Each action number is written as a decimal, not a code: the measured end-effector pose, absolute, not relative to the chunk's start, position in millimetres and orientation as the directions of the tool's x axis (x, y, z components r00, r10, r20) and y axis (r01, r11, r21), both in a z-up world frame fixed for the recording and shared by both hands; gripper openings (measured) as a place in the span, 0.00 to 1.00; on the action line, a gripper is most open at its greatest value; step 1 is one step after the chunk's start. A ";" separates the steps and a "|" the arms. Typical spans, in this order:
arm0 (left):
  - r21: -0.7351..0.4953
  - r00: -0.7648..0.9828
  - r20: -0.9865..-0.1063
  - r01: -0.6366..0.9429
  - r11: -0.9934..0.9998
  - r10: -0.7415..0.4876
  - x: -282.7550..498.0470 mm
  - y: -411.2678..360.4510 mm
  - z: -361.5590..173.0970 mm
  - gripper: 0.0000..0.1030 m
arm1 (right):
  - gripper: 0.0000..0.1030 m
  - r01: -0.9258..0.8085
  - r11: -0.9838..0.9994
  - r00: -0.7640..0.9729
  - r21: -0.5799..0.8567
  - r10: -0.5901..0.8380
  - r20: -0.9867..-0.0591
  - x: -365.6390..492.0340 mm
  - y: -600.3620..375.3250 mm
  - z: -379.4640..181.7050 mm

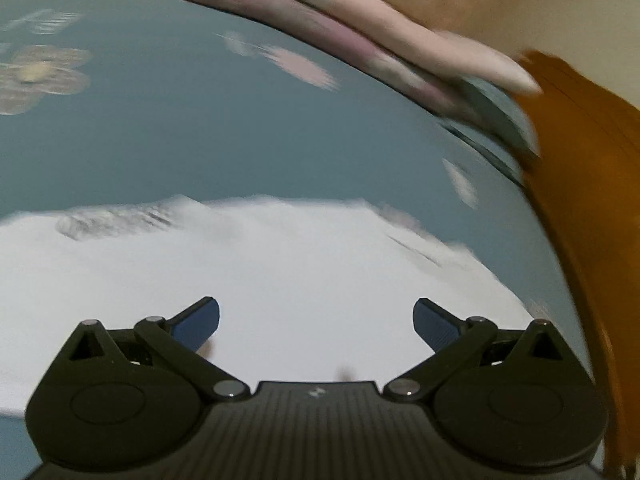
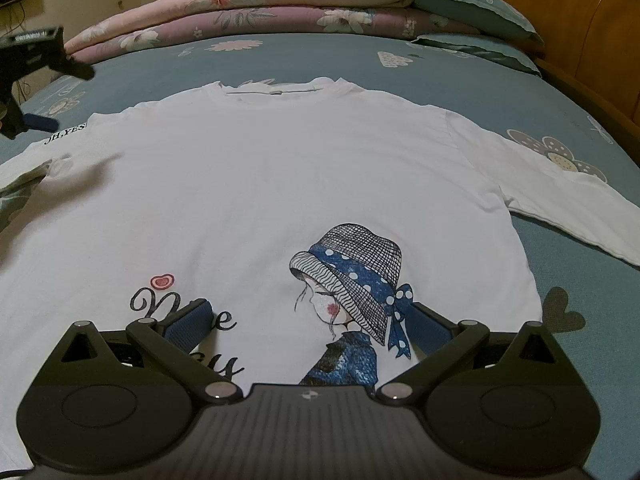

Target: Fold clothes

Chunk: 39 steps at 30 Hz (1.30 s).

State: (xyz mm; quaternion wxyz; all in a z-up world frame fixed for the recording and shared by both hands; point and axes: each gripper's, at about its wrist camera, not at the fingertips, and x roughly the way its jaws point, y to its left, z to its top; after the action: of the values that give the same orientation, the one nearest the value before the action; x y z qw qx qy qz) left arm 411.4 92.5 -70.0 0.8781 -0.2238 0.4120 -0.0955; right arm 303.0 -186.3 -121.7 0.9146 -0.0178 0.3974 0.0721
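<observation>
One shirt: a white long-sleeved shirt [image 2: 256, 184] lies flat, front up, on the blue flowered bedsheet [image 2: 480, 92], collar toward the far side and both sleeves spread out.
Left sleeve: it runs off the picture's left edge of the shirt, with black letters "JH.YES" printed near the shoulder.
Left gripper: seen from the right wrist view, the left gripper [image 2: 38, 92] hangs in the air just above the shirt's lettered shoulder, touching nothing; in its own blurred view the left gripper [image 1: 316, 320] has its blue-padded fingers [image 1: 198, 322] spread wide, with nothing between them and white cloth below.
Print: on the shirt's lower front, cursive writing with a small pink heart sits left of a drawing of a girl in a checked hat with a blue spotted bow.
Right gripper: the right gripper [image 2: 308, 322] is over the shirt's printed lower front, fingers [image 2: 188, 322] wide apart and empty; whether the pads touch the cloth I cannot tell.
Right sleeve: it stretches away from the shirt's body to the right, flat on the sheet.
Quilts: folded pink and mauve flowered quilts [image 2: 248, 12] are stacked beyond the shirt's collar.
Pillows: two blue pillows [image 2: 476, 8] lie stacked beyond the shirt, right of the quilts.
Headboard: a wooden headboard [image 2: 580, 20] stands right of the shirt, just behind the pillows.
</observation>
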 end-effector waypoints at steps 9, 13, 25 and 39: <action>-0.333 0.585 -0.748 0.078 0.940 -0.313 383.9 22.5 -114.0 0.99 | 1.00 -0.150 0.988 0.665 0.024 0.119 -0.737 302.6 -187.0 -120.5; -0.345 0.620 -0.720 0.071 0.936 -0.313 371.2 25.9 -117.5 0.99 | 1.00 -0.149 0.989 0.665 0.024 0.118 -0.738 302.2 -186.8 -120.9; -0.346 0.578 -0.761 0.020 0.938 -0.293 373.8 57.9 -86.1 0.99 | 1.00 -0.148 0.989 0.664 0.024 0.117 -0.738 301.6 -186.2 -120.4; -0.271 0.611 -0.791 -0.401 0.875 0.035 373.4 264.5 -86.3 0.99 | 1.00 -0.142 0.990 0.665 0.017 0.109 -0.739 302.1 -184.6 -120.3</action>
State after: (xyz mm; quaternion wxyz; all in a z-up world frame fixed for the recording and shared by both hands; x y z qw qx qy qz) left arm 373.4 264.5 -86.3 0.8711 -0.2165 0.4227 0.1251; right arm 302.1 -184.6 -120.3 0.9122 -0.0208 0.4033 0.0688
